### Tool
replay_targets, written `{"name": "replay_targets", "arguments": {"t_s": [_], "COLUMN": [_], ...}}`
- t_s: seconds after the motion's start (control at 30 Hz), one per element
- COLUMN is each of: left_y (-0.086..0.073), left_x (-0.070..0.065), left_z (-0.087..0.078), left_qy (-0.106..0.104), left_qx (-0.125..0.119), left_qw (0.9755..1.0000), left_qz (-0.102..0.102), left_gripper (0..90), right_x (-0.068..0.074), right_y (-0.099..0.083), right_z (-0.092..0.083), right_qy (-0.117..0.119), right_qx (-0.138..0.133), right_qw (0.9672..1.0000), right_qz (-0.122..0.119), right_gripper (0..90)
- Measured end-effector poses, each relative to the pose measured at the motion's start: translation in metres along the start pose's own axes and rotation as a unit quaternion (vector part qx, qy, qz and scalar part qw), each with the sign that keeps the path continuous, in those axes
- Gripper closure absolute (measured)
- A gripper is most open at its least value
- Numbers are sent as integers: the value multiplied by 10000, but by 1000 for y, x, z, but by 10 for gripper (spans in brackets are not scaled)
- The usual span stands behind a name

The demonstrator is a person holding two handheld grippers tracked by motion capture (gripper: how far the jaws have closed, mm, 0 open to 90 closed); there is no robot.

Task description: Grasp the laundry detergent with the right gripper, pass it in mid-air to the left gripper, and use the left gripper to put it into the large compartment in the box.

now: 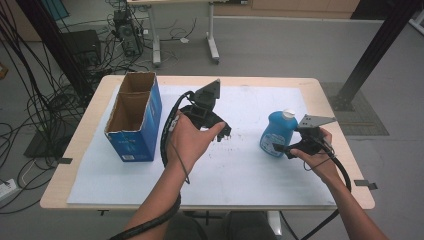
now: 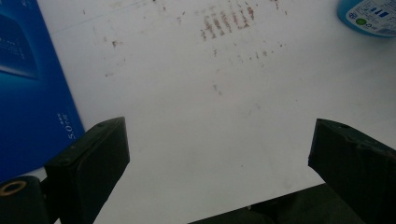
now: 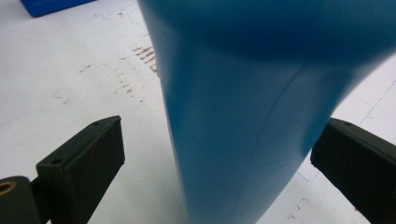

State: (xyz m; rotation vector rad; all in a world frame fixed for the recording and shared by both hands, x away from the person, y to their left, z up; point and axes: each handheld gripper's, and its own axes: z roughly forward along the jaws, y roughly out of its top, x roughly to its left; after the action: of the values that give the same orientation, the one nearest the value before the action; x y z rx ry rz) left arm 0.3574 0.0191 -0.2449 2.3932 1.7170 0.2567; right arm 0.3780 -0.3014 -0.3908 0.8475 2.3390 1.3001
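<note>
A white sheet (image 1: pixel 240 165) covers the table (image 1: pixel 75 150). At its left stands an open-topped blue box (image 1: pixel 134 117), well apart from the blue bottle (image 1: pixel 278 133), which stands upright near the right edge. The right gripper (image 1: pixel 283 148) is at the bottle's base, its jaws spread with the bottle between them; the near jaw stands clear of it. The left gripper (image 1: pixel 218 130) hangs over bare sheet between box and bottle, jaws spread wide, holding nothing.

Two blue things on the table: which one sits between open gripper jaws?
The blue bottle, straddled by the right gripper. The blue box stands apart at the left.
</note>
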Motion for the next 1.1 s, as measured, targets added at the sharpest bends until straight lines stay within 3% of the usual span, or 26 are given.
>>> {"name": "replay_targets", "arguments": {"t_s": [1.1], "left_y": [1], "left_x": [-2], "left_z": [-2], "left_qy": [6], "left_qx": [20], "left_qw": [10000], "left_qz": [52], "left_gripper": [56], "right_x": [2], "right_y": [-4], "right_z": [12], "right_qy": [-122], "right_qx": [-244], "right_qw": [9996], "right_qz": [-23], "right_gripper": [21]}}
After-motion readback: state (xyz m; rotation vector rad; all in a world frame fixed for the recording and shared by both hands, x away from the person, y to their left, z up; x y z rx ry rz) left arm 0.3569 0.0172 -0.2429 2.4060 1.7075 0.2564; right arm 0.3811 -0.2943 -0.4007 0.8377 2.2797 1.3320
